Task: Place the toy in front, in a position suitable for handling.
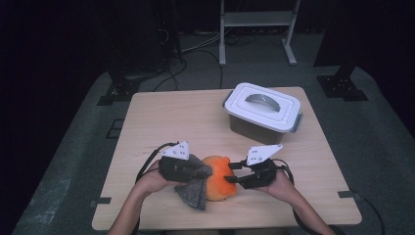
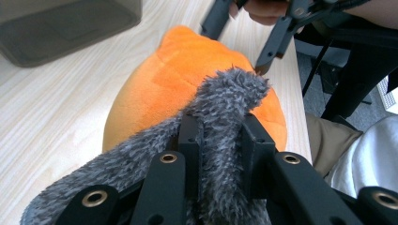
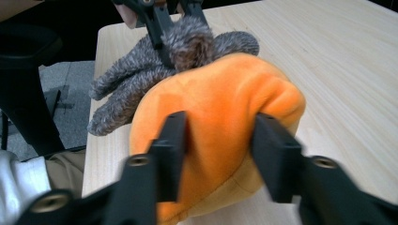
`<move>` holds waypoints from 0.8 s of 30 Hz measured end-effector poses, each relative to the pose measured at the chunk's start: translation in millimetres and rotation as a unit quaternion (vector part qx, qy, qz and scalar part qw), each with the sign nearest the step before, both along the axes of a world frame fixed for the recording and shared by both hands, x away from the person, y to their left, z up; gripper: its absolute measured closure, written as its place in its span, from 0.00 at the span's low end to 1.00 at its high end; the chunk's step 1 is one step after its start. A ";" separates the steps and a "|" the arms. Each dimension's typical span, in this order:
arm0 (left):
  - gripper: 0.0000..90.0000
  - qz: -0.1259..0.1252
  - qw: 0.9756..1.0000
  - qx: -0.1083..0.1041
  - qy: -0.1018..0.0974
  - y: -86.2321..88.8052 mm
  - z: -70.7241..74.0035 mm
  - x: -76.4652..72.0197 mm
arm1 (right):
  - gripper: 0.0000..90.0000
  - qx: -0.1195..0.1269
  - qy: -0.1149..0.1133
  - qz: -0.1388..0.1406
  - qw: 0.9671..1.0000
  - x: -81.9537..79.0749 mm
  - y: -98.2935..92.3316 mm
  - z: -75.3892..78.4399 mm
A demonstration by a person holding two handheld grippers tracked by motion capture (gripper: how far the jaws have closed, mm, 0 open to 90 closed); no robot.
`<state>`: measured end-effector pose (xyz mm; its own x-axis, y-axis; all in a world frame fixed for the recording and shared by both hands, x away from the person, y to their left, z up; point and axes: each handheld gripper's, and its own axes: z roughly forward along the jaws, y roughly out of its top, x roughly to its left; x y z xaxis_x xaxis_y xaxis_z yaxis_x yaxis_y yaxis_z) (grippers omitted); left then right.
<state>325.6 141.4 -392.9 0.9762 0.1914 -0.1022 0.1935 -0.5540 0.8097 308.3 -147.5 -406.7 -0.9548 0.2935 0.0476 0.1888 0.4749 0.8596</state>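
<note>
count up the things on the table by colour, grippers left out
orange: 1, the orange plush toy
grey: 1, the grey fuzzy cloth
white-lidded: 1, the lidded plastic storage box
total: 3
</note>
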 end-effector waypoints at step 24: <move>0.81 -0.038 0.999 -0.011 -0.020 -34.8 33.8 0.2 | 0.61 -0.018 -0.022 0.012 1.000 -7.6 15.4 3.2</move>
